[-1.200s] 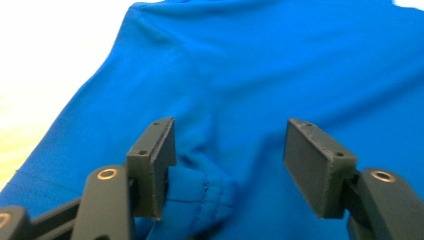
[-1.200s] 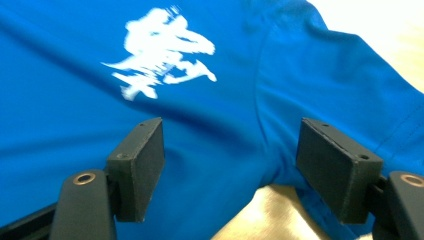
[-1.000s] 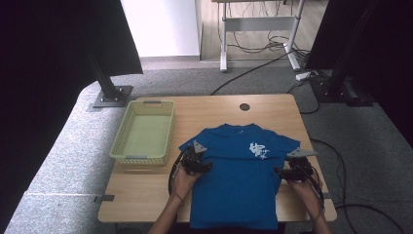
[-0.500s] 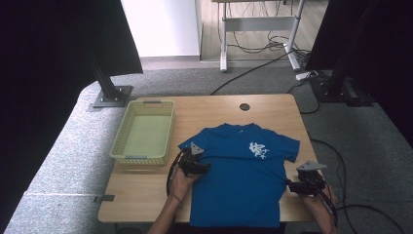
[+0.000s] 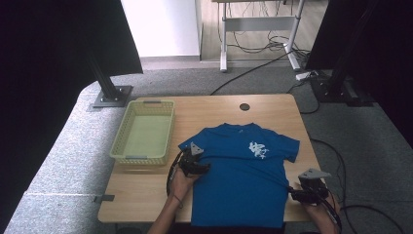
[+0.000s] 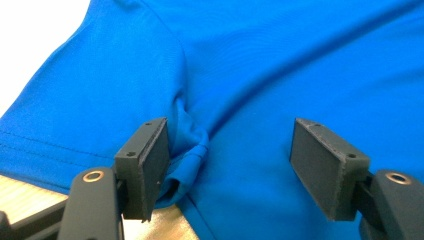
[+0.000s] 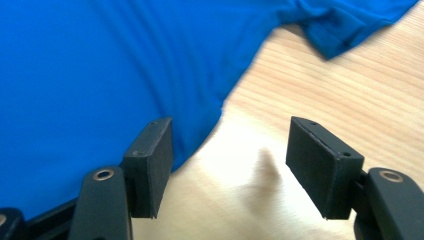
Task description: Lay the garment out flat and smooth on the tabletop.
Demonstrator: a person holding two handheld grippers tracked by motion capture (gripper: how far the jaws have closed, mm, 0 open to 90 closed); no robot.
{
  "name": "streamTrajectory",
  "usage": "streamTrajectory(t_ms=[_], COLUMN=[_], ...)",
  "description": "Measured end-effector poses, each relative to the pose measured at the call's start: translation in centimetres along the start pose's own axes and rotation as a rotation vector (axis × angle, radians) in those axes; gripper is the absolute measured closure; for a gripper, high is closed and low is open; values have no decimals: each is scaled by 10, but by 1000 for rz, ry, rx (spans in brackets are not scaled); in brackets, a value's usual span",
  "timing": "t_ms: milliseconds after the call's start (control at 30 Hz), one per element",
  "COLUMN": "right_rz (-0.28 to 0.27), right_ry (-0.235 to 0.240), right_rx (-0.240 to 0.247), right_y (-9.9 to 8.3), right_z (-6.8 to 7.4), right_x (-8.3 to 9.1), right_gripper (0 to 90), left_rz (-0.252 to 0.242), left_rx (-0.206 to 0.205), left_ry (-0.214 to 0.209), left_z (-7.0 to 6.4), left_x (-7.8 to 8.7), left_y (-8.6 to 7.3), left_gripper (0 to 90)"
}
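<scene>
sliding back along the blue t-shirt (image 5: 241, 173), the right gripper (image 5: 298, 195) now sits spread at its hem-side edge; the left gripper (image 5: 202, 168), also spread, stays at the armpit, ready to fold.

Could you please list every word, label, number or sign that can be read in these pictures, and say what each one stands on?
No text can be read anywhere.
White print on the chest of the blue T-shirt: a small mark or lettering in the high view, too small and blurred to read.
Yellow-green basket, wooden table, left gripper and right gripper: no visible lettering.
</scene>
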State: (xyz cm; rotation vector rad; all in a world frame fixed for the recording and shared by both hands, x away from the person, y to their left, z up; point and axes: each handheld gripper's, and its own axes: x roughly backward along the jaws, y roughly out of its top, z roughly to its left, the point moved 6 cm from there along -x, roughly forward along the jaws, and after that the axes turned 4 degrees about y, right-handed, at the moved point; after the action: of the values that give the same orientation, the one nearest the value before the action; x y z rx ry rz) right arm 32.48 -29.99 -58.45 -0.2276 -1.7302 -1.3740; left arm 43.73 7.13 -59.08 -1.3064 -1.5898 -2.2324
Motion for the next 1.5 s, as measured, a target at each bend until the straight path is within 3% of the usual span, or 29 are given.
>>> streamTrajectory(t_ms=[167,267,300,333,400,433,500,567,600,633,700,800,867,967,1033,1133,1267,1400,1500], right_rz=[-40,-7,22,18,11,18,6,-139,-219,-272,-327,-266,-205,-131,-111,-118,-157,-147,-142], right_ry=[115,114,90,81,113,125,95,80,59,29,21,16,73,127,158,188,217,190,145], right_rx=[-37,-23,-6,4,6,20,60,70,81,87,76,20,-40,-66,-87,-76,-34,-17,-22], right_y=[-4,-8,-11,-12,-13,-14,-11,9,21,31,41,33,20,3,-5,-9,-6,0,7], right_z=[29,44,48,51,59,64,71,79,82,83,78,60,53,50,49,52,63,63,54], right_x=[7,2,-1,-1,2,3,11,43,62,79,99,89,68,44,36,35,39,27,13], right_gripper=[324,337,388,494,793,843,851,816,709,619,557,504,494,467,457,440,392,343,340], left_rz=[-1,-2,-3,-4,-7,-7,-7,-6,-4,-3,-4,-9,-1,33,36,21,44,71,65], left_rx=[1,2,2,3,4,3,3,2,2,1,1,2,-2,-24,-39,-36,-46,-74,-77], left_ry=[1,1,1,1,2,1,1,0,0,0,0,0,-1,0,1,-34,-66,-57,-43], left_z=[0,0,0,0,0,0,0,0,0,0,0,0,0,-1,-4,-10,-18,-22,-21], left_x=[0,0,0,0,0,0,0,0,0,0,0,0,0,3,9,20,29,29,26], left_y=[0,0,0,0,-1,-1,-1,-1,-1,0,0,-1,0,0,1,0,-8,-17,-18], left_gripper=[316,316,317,317,317,317,317,317,317,317,317,316,316,317,318,326,325,317,302])
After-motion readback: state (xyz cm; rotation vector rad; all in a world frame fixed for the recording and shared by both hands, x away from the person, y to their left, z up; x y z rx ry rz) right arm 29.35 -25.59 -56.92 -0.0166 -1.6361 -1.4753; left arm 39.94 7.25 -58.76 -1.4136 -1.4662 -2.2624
